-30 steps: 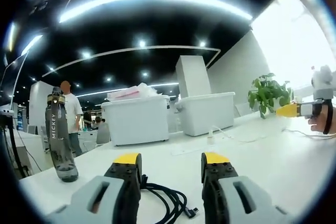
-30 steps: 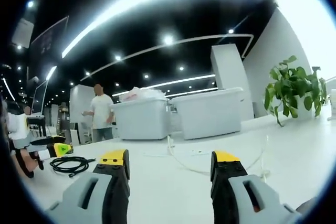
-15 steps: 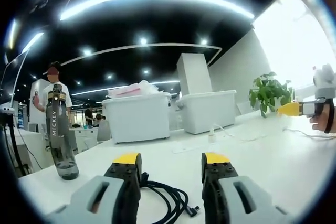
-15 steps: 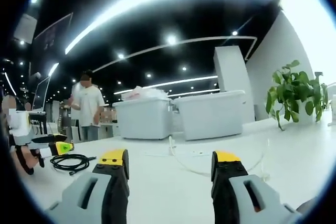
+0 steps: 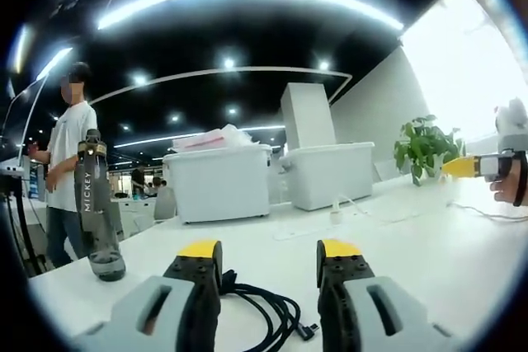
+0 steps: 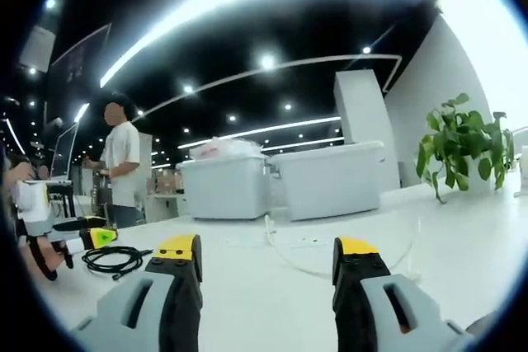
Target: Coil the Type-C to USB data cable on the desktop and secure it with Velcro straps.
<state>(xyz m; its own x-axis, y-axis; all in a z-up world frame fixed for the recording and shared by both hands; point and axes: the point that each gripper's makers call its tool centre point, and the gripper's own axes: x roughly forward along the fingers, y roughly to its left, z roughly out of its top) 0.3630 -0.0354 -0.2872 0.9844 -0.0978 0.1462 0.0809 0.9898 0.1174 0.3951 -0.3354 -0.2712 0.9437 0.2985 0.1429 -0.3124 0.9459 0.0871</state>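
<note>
We note the black data cable lying in loose loops on the white desktop, low between the jaws of our left gripper and just ahead of them; its run stretches roughly across the jaws, one plug end pointing right. Left jaws stand wide, holding nothing. Our right gripper is likewise wide and empty, well apart from the cable, which sits far off to its left beside the other gripper, so we judge the left the nearer for the first pick. No Velcro strap can be made out. Left of the left gripper stands a bottle reading "MICKEY"
</note>
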